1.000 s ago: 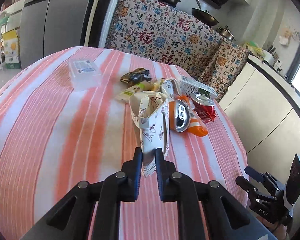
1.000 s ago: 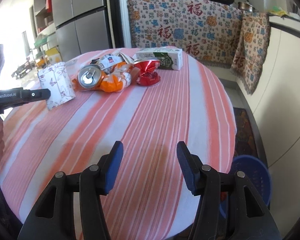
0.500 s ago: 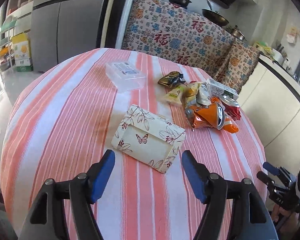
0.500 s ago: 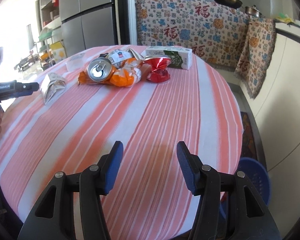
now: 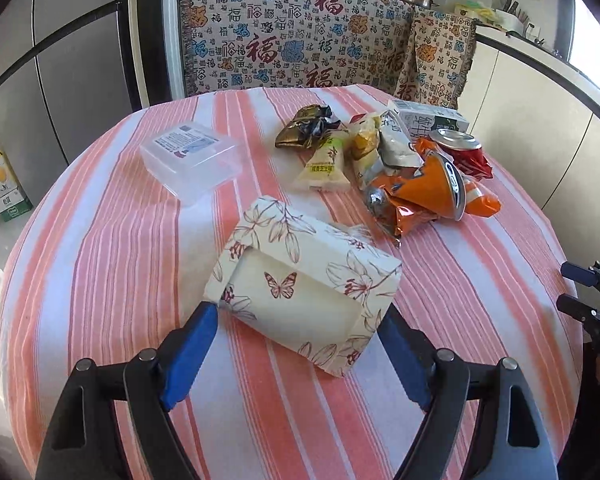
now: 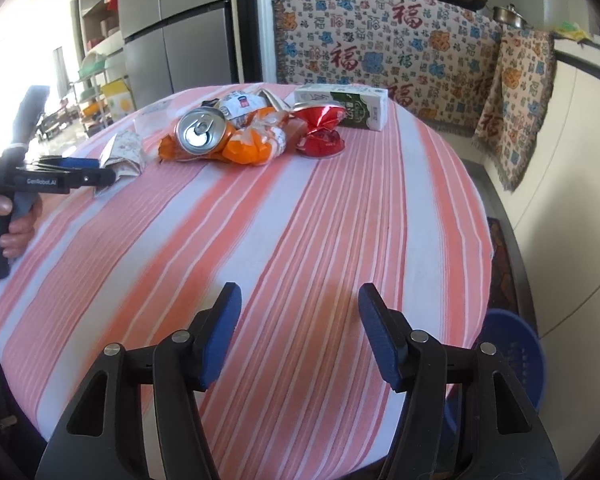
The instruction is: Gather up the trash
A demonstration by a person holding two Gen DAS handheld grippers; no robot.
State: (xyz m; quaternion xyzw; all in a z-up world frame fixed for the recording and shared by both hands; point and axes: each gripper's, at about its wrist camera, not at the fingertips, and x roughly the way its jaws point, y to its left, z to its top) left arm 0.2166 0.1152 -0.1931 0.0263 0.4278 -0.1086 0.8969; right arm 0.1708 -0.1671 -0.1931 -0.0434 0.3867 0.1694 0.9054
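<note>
Worktop (image 5: 112, 264), round w/ pink-striped cloth, carries everything; the trash sits bunched toward its far edge, prob. so one sweep can take it. Blue bin (image 6: 516, 356) stands on the floor below the near right edge, handy for drops; only the right wrist view shows it. Floral paper bag (image 5: 304, 284) lies flat near the centre, apart from the heap, likely meant to hold the collected trash. Left gripper (image 5: 296, 352) has just been opening: jaws spread wide, one each side of the bag's near corners, not pinching it. Right gripper (image 6: 300, 336) has just been opening a bit too, nothing between its jaws, over bare cloth at the near edge. Clear plastic box (image 5: 190, 156) toward the far left edge shows clearly only in the left view. Orange can (image 6: 202, 132) faces the right cam top-on.
</note>
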